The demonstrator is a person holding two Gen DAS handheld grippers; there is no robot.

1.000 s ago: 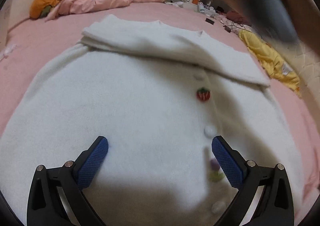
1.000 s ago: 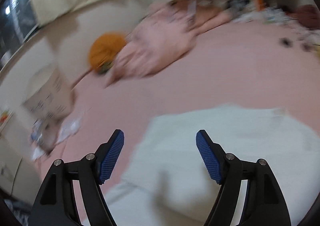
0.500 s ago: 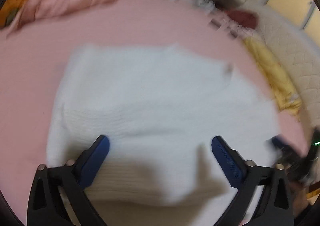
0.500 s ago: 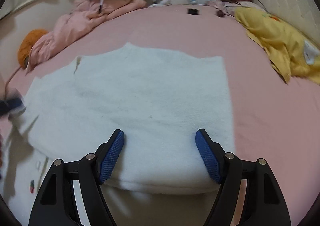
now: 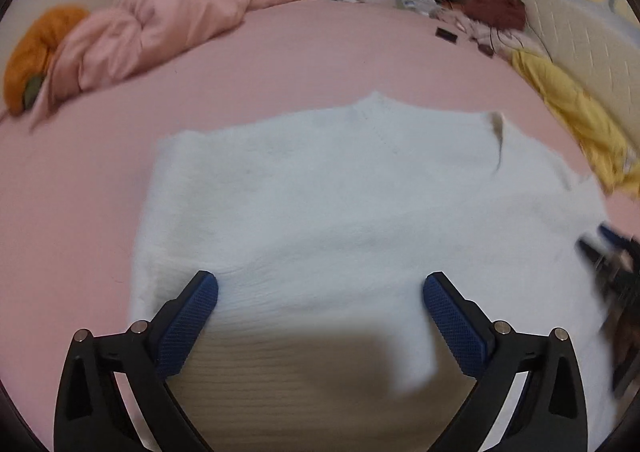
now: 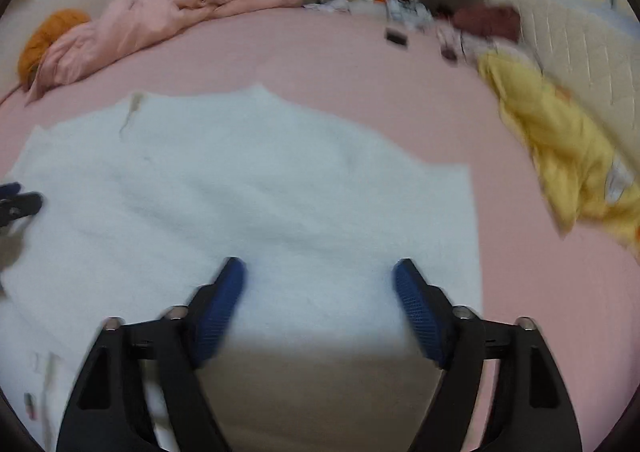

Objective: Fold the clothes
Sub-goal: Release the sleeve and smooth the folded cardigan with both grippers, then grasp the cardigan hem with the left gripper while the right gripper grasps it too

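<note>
Pink bed sheet (image 5: 328, 47) carries white knit cardigan (image 5: 340, 203), lying flat, folded over, plain back side up. Second ago strawberry button and button placket faced up in left view; now hidden under fold, only few buttons at lower left in right view. Left gripper (image 5: 320, 294) jaws wide apart, opening, nothing pinched, above near hem. Right gripper (image 6: 319, 280) jaws apart, opening, over cardigan's right part. Around: pink duvet (image 5: 160, 27), orange cushion (image 5: 36, 47), yellow garment (image 6: 560, 139), cluttered far edge.
</note>
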